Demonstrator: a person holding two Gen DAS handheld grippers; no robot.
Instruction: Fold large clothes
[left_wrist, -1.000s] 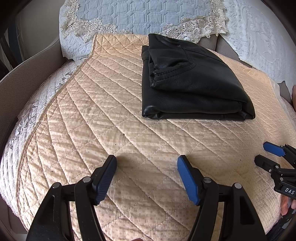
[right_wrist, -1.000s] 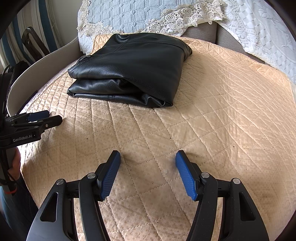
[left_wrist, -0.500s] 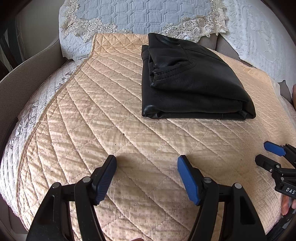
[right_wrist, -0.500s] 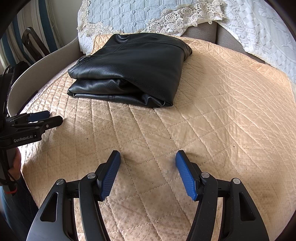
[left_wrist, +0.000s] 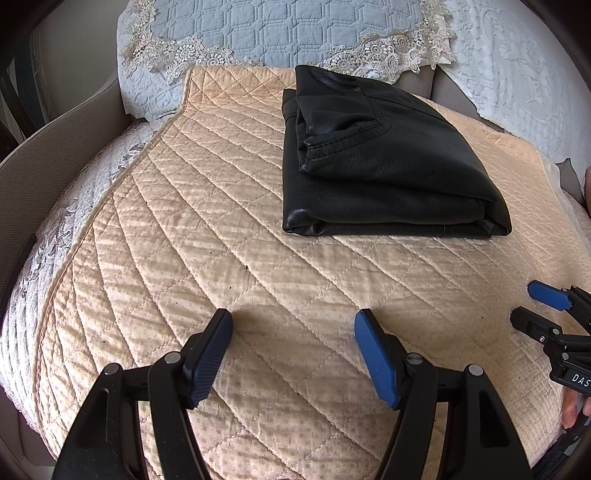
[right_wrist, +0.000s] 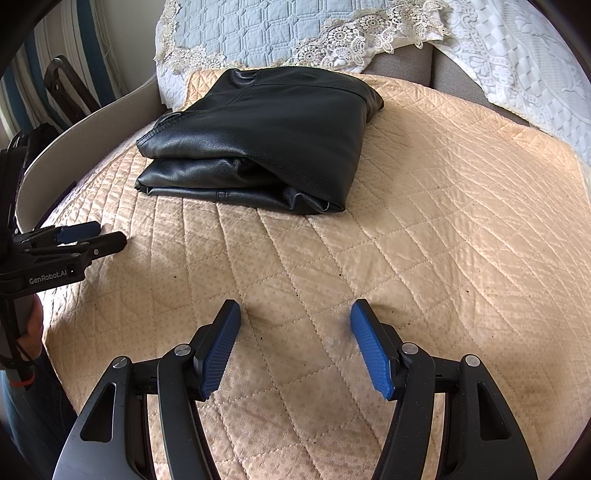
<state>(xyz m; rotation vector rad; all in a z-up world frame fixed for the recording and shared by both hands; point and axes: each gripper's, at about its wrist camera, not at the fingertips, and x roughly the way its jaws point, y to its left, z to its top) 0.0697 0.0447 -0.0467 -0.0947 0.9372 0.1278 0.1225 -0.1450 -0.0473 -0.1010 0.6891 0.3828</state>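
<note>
A black leather garment (left_wrist: 380, 162) lies folded into a compact stack on the peach quilted cover (left_wrist: 184, 206), toward the back; it also shows in the right wrist view (right_wrist: 266, 140). My left gripper (left_wrist: 293, 332) is open and empty, low over the cover, well in front of the garment. My right gripper (right_wrist: 295, 321) is open and empty, also in front of the garment. Each gripper shows at the other view's edge: the right gripper (left_wrist: 532, 306) at the left wrist view's right edge, the left gripper (right_wrist: 99, 236) at the right wrist view's left edge.
A pale blue quilted cushion with lace trim (left_wrist: 280, 33) stands behind the cover. White lace fabric (right_wrist: 528, 62) drapes at the back right. A beige sofa arm (left_wrist: 48, 162) rises on the left.
</note>
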